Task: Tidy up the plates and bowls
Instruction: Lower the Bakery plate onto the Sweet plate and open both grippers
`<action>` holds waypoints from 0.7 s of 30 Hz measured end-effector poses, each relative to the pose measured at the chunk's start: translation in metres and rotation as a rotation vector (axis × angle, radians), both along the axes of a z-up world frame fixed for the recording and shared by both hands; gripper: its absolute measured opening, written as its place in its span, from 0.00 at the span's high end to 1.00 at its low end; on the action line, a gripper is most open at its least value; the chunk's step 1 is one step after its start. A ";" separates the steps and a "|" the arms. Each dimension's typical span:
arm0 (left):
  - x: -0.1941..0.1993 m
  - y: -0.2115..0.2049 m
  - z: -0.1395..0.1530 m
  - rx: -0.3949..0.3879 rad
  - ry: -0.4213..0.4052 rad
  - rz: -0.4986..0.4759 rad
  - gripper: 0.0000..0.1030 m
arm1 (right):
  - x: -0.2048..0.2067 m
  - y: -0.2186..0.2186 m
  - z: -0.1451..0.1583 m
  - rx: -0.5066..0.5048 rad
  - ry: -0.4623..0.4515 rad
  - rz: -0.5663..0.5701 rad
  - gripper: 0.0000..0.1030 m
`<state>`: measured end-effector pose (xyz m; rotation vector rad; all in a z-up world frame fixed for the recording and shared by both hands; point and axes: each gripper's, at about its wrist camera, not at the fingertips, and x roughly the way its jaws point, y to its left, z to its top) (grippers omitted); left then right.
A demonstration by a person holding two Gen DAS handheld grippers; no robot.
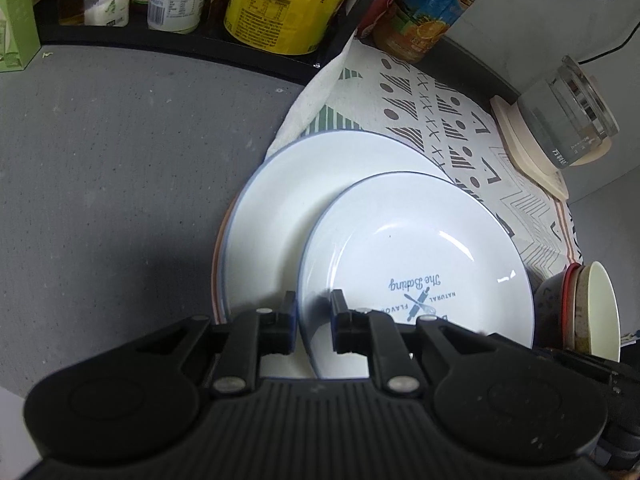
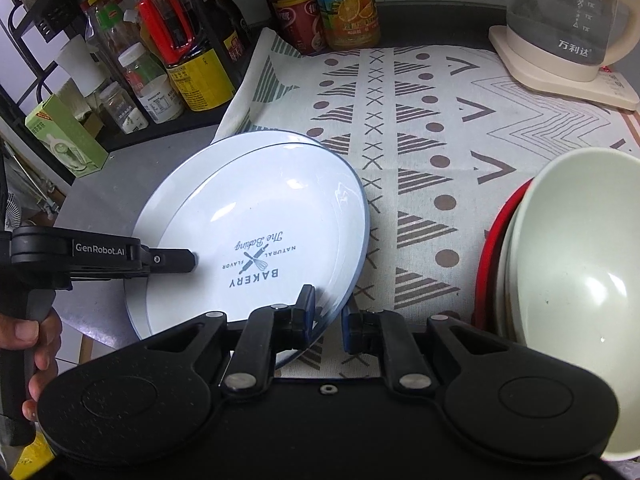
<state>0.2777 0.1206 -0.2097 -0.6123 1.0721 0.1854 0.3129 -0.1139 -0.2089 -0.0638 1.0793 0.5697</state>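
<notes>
A white blue-rimmed plate printed "BAKERY" (image 1: 420, 240) (image 2: 260, 216) is tilted over a larger white plate (image 1: 288, 192) (image 2: 188, 168), which lies on another plate with an orange rim (image 1: 217, 264). My left gripper (image 1: 314, 312) is shut on the printed plate's near rim; the right wrist view shows it (image 2: 188, 260) at the plate's left side. My right gripper (image 2: 329, 320) is shut on the same plate's near right rim. A stack of bowls (image 1: 576, 308), a pale green bowl (image 2: 576, 256) uppermost inside a red one, stands tilted at the right.
The plates overlap a grey counter (image 1: 120, 160) and a patterned cloth (image 2: 420, 140). Bottles and jars (image 1: 280, 8) fill a black rack at the back. A glass kettle (image 2: 560, 20) sits on its base at the back right. A hand (image 2: 36, 352) holds the left gripper's handle.
</notes>
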 end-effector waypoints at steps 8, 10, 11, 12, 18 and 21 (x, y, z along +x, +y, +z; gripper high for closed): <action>0.008 0.001 0.004 0.030 0.054 -0.013 0.78 | 0.003 0.001 -0.003 0.001 -0.005 -0.031 0.86; 0.007 0.004 0.008 0.019 0.045 -0.002 0.64 | 0.003 0.001 -0.003 0.002 -0.003 -0.034 0.86; 0.006 0.005 0.011 0.014 0.037 0.002 0.60 | 0.003 0.001 -0.003 0.004 -0.005 -0.035 0.86; 0.006 0.006 0.015 0.010 0.028 0.004 0.52 | 0.003 0.001 -0.003 0.003 -0.006 -0.036 0.86; 0.000 0.007 0.036 0.082 -0.039 0.043 0.35 | 0.001 0.005 -0.005 -0.013 -0.021 -0.040 0.84; -0.001 0.009 0.035 0.129 -0.028 0.050 0.33 | 0.001 0.006 -0.007 -0.015 -0.024 -0.044 0.83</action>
